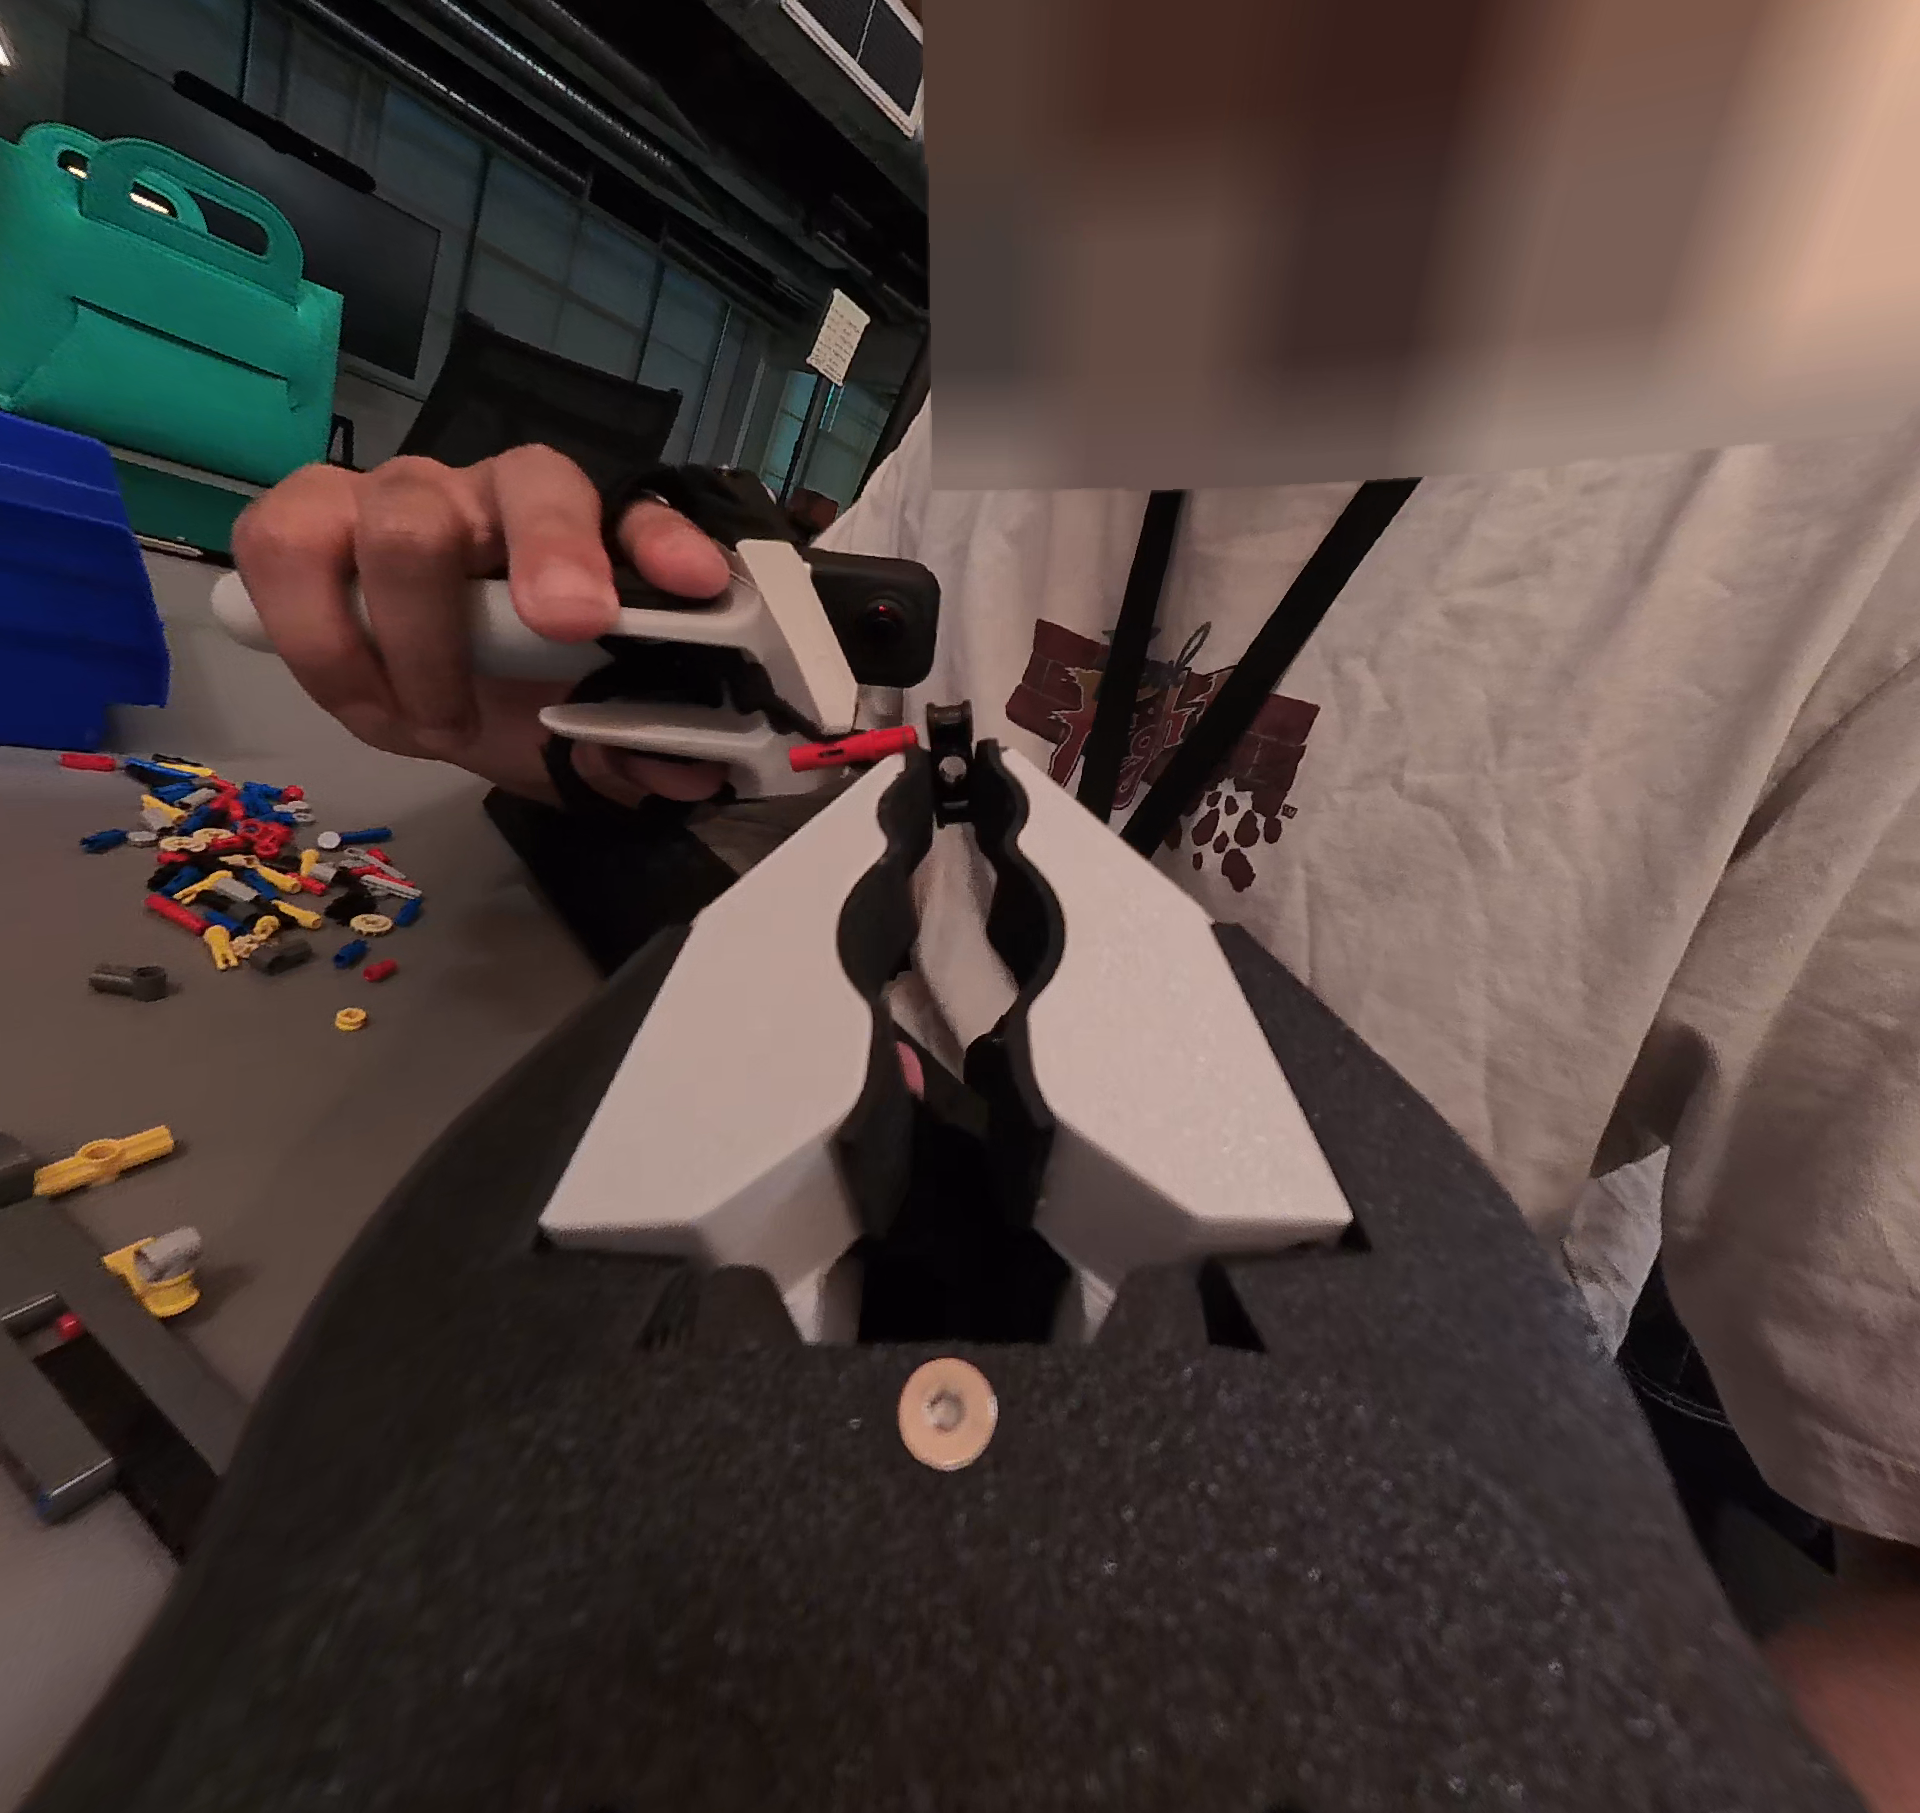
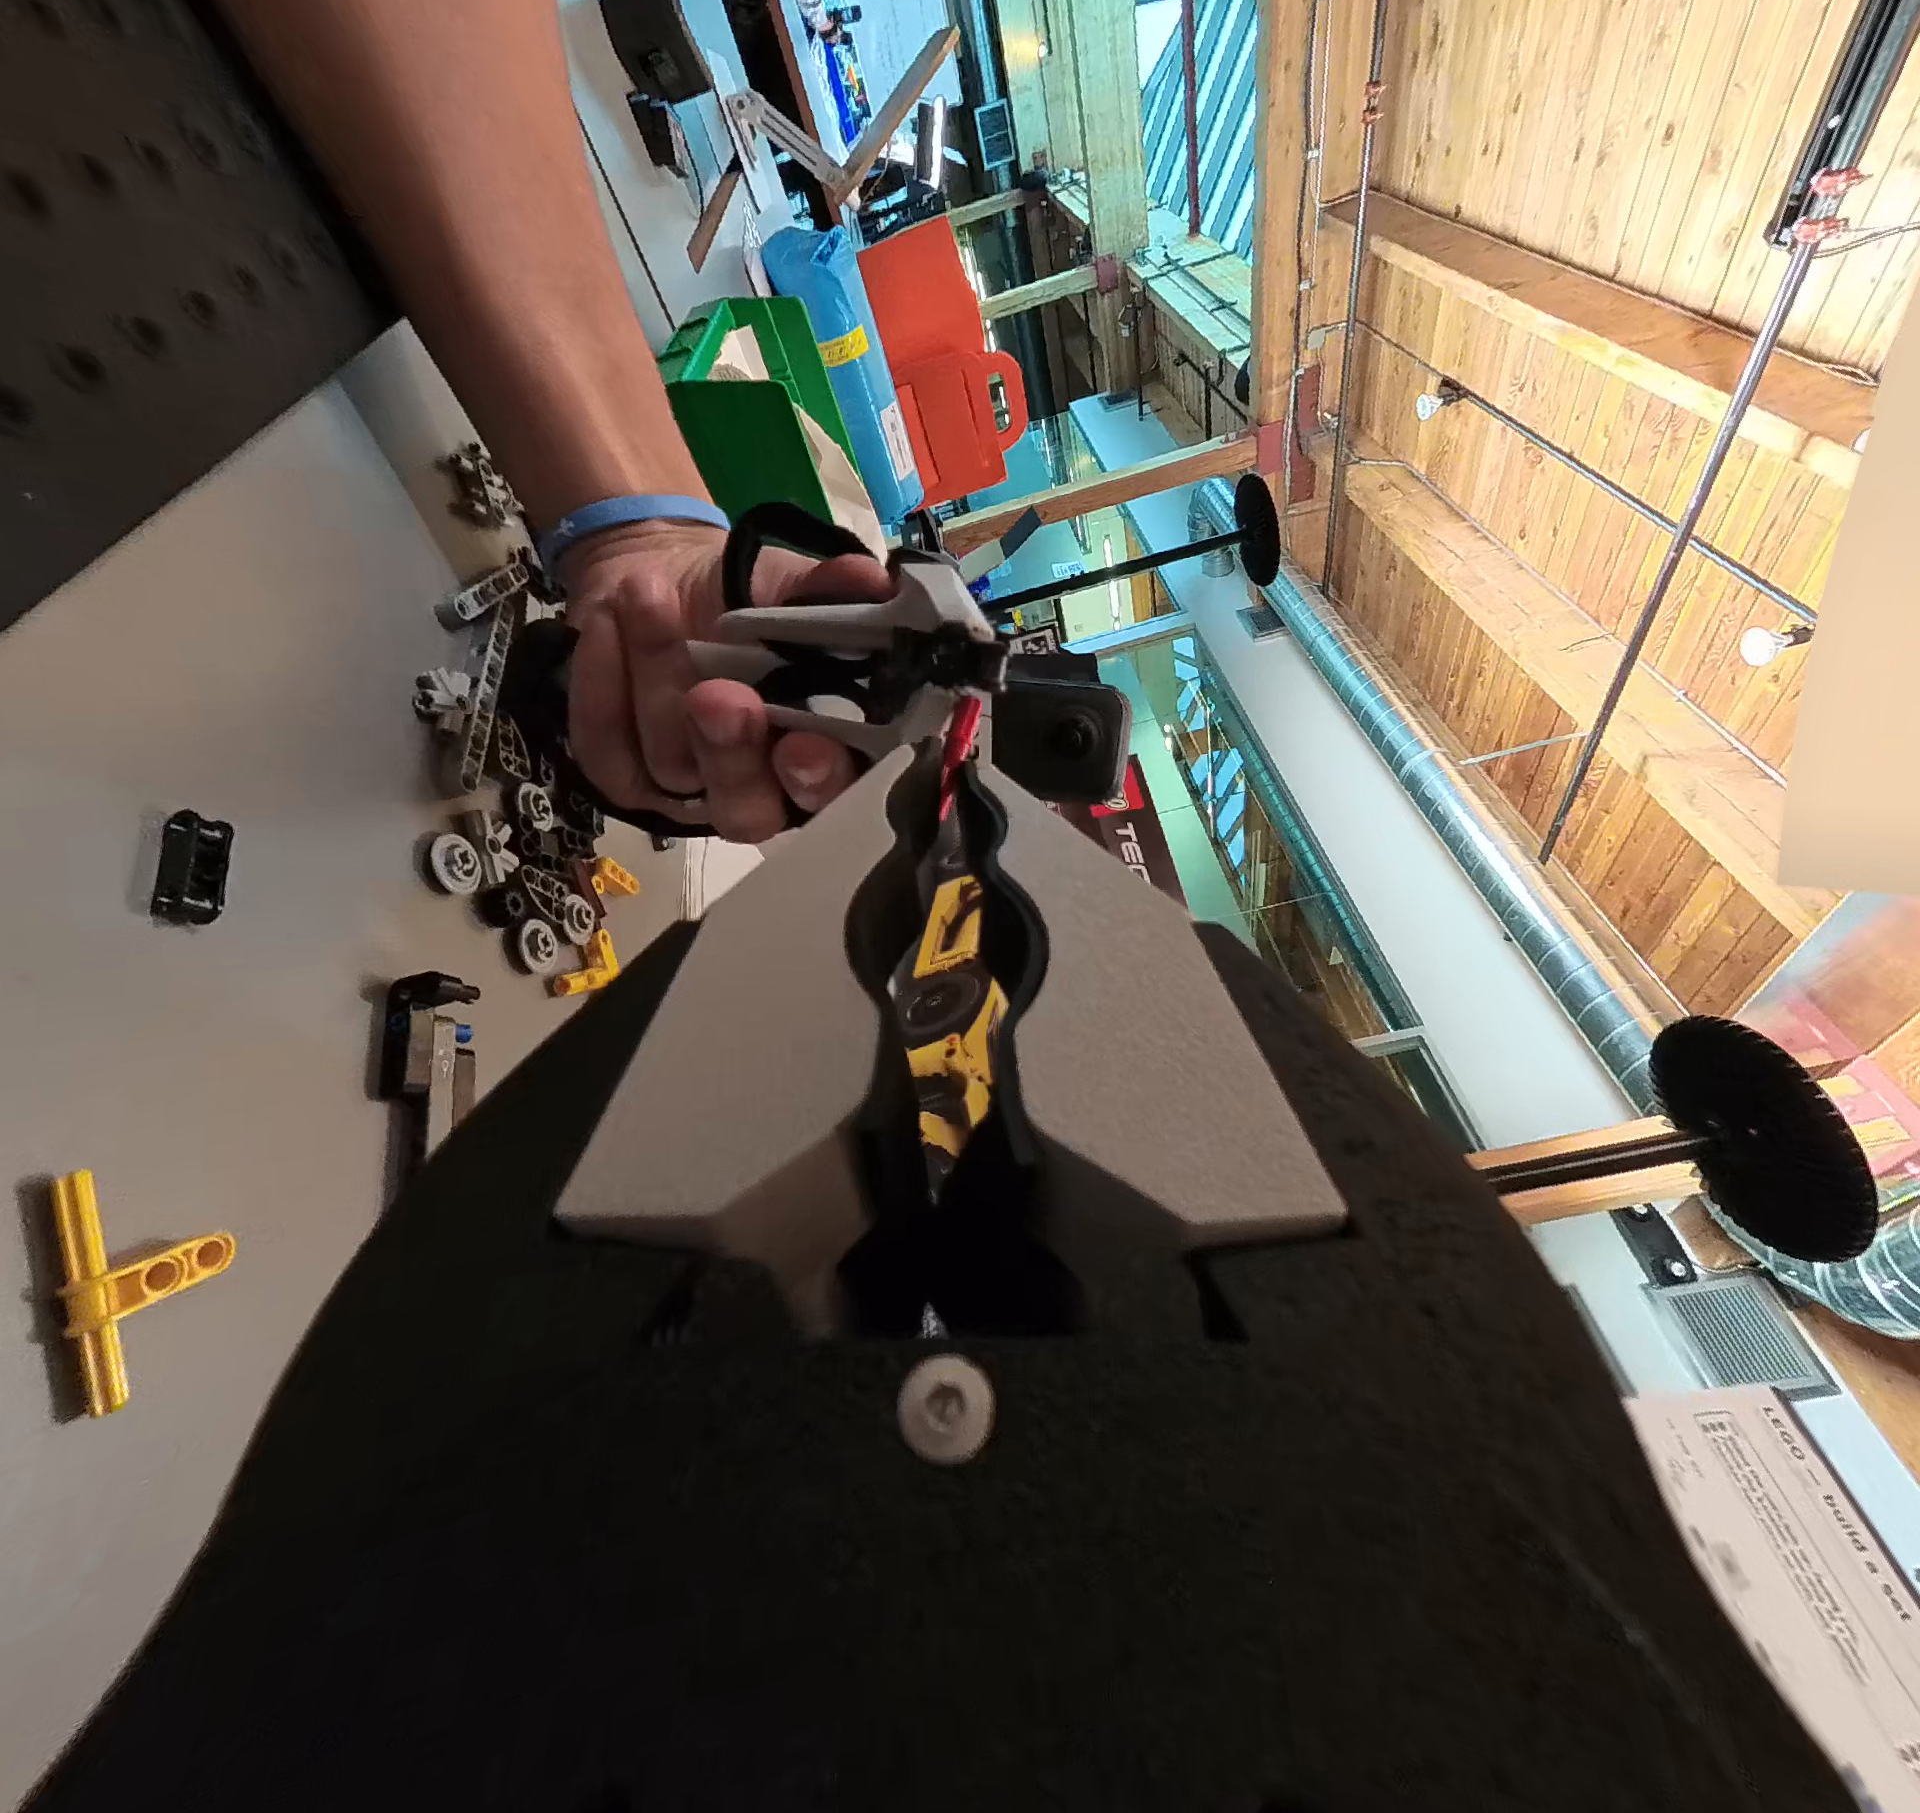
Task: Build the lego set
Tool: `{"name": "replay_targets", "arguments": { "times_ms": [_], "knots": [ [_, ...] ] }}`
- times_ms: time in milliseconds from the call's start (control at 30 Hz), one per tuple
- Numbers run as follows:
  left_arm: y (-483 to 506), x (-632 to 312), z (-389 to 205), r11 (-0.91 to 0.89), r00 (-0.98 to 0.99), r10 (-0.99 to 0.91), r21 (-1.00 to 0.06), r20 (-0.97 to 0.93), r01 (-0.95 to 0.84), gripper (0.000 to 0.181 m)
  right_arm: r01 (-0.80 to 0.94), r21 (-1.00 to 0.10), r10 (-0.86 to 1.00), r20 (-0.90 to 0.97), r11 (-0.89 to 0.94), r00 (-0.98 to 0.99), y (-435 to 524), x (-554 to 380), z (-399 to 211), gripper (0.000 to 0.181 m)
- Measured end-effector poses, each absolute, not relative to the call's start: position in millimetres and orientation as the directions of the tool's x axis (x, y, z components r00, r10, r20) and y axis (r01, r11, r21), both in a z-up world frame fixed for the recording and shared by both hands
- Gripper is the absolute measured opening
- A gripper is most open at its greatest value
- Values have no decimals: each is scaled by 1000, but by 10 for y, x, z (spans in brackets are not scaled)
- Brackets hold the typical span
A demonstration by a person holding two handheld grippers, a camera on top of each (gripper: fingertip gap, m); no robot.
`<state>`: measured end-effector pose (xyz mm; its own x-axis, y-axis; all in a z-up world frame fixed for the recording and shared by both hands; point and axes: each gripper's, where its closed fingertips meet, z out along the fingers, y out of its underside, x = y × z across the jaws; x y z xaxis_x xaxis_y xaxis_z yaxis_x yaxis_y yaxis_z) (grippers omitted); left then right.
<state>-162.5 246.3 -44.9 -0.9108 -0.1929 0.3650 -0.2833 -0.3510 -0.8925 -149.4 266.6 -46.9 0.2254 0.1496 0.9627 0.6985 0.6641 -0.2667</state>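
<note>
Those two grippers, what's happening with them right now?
A person holds one gripper in each hand above a grey table. The left gripper pinches a small black connector; the right gripper pinches a red pin. The tips meet in mid-air, apparently to join the pieces. Loose pieces lie scattered on the table.

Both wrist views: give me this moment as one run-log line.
left gripper: shut on black connector | right gripper: shut on red pin | pin tip at connector, mating unclear | both off table
</note>
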Motion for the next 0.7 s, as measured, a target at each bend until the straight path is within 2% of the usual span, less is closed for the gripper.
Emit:
{"name": "replay_targets", "arguments": {
  "times_ms": [700],
  "knots": [
    [2456,-1611,-480,-346,-907,-187,-889,378,-299,5,690,-271,152,961,671,229,2646,-1507,-467,2]
  ]
}}
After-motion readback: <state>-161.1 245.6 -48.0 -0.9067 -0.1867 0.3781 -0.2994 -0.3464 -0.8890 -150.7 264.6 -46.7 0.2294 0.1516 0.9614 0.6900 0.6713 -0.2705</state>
